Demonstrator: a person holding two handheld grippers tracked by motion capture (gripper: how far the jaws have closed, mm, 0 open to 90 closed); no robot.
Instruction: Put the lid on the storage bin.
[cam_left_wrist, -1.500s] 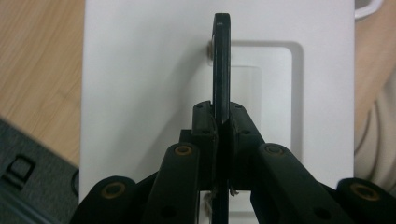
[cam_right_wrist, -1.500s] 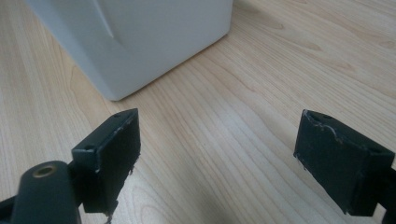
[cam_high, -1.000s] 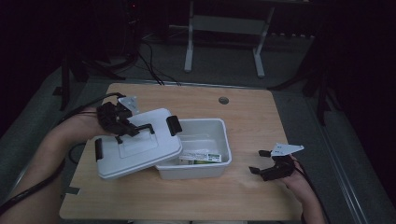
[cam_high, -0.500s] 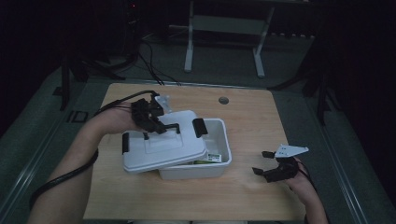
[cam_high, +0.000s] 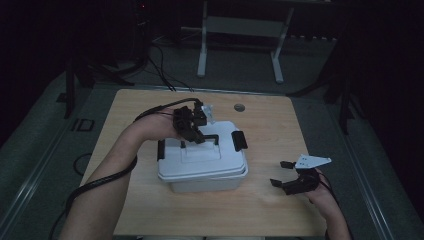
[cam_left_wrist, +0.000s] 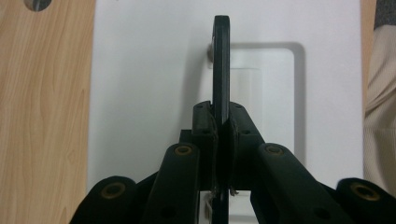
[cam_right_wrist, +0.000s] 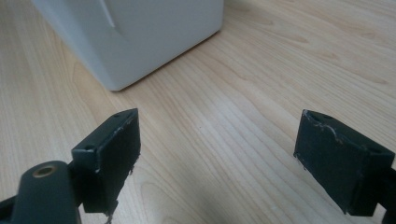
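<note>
A white plastic box (cam_high: 205, 184) stands in the middle of the wooden table (cam_high: 280, 125) with its white lid (cam_high: 200, 160) lying over it. My left gripper (cam_high: 197, 135) is shut on the lid's black handle (cam_high: 210, 137). In the left gripper view the thin handle (cam_left_wrist: 221, 60) stands upright, pinched between the pads of the left gripper (cam_left_wrist: 221, 123) above the lid (cam_left_wrist: 140, 93). A black latch (cam_high: 239, 140) hangs at the lid's right end and another (cam_high: 161, 149) at its left. My right gripper (cam_high: 282, 173) rests open on the table right of the box, nothing between its jaws (cam_right_wrist: 219, 154).
A round cable hole (cam_high: 239, 107) sits near the table's far edge. Bare wood lies between the right gripper and the box corner (cam_right_wrist: 140, 32). A metal stand (cam_high: 240, 30) and cables are on the dark floor behind the table.
The left gripper has carried the lid by its handle from the left side to the right, over the box, whose contents are now covered. The right gripper has stayed put.
</note>
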